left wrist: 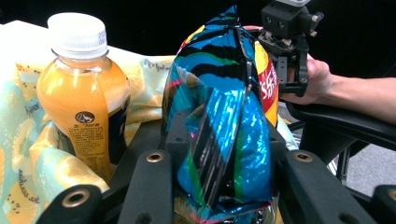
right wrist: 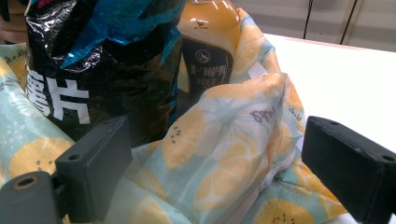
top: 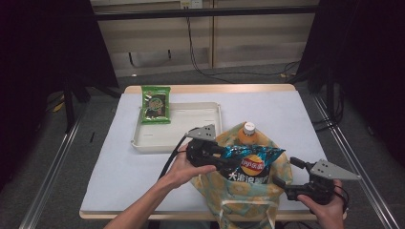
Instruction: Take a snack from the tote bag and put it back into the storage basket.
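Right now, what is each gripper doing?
Left gripper: closed on the chip bag.
Right gripper: open, jaws either side of the tote bag's rim.

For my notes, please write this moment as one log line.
left gripper: shut on chip bag | right gripper: open around bag rim | bottle: upright in cloth bag | tray: one green packet

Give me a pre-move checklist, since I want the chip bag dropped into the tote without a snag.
1. Left gripper pads pressing the chip bag: ok.
2. Chip bag above the tote bag's mouth: ok.
3. Right gripper holding the tote's rim: not ok, jaws stand open around the cloth.
4. Juice bottle upright inside the tote: ok.
5. Room beside the bottle for the chips: cannot tell.
6. Tray and green packet out of the way: ok.
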Tool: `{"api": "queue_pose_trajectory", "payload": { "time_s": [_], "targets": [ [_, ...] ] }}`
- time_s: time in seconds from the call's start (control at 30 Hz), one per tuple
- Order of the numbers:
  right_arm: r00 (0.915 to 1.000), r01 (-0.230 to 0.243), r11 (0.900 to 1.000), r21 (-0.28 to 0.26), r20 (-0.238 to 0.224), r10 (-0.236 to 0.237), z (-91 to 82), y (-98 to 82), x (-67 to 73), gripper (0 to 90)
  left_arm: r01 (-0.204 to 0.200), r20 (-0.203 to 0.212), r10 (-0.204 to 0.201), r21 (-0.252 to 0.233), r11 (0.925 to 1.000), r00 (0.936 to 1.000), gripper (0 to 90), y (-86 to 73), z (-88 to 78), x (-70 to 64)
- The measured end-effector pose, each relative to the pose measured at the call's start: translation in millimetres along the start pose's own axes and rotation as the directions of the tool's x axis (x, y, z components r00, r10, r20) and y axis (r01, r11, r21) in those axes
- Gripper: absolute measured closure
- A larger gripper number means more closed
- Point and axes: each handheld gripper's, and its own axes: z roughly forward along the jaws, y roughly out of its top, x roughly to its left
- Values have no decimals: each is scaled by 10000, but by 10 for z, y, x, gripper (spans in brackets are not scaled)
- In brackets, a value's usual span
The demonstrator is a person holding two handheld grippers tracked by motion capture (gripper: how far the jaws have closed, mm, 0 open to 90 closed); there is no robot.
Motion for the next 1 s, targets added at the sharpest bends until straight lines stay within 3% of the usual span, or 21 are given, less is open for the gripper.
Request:
{"api": "queue_pose_trajectory", "payload": {
  "time_s": [0.4, 1.0],
  "targets": [
    [10000, -8, 9999, -120, -37, 7, -7, 3, -3, 69, -78, 191, 85, -349, 9994, 9998, 702, 57, -45, -52],
    [10000, 13, 9999, -157, -23, -13, -12, 2, -10, 61, -65, -100, 56, -909, 9958, 9999, 713, 176, -191, -102]
  ]
}}
